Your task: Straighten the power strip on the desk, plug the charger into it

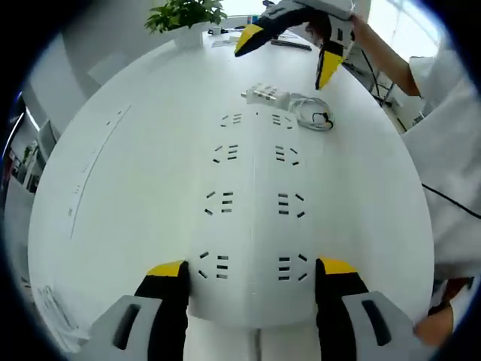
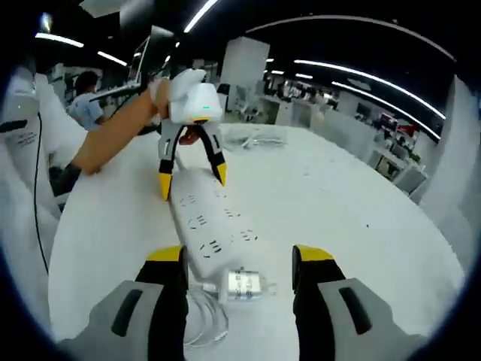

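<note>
A white power strip [image 1: 254,195] with several sockets lies lengthwise on the white desk [image 1: 113,188]. My left gripper [image 1: 252,272] is open and straddles the strip's near end, a finger close against each side. Beyond the strip's far end lie the white charger [image 1: 267,93] and its coiled cable [image 1: 316,116]. My right gripper [image 1: 289,56] hangs open above them. In the right gripper view the charger [image 2: 242,284] lies on its side between the jaws of my open right gripper [image 2: 239,256], touching the power strip [image 2: 207,226]. The left gripper [image 2: 192,182] stands over the strip's other end.
A potted plant [image 1: 188,15] and a dark flat object [image 1: 293,43] sit at the desk's far edge. A person's white sleeve [image 1: 443,113] and a black cord [image 1: 451,199] are on the right. Cables [image 2: 255,139] lie further along the desk [image 2: 361,226]. Another person [image 2: 86,105] sits behind.
</note>
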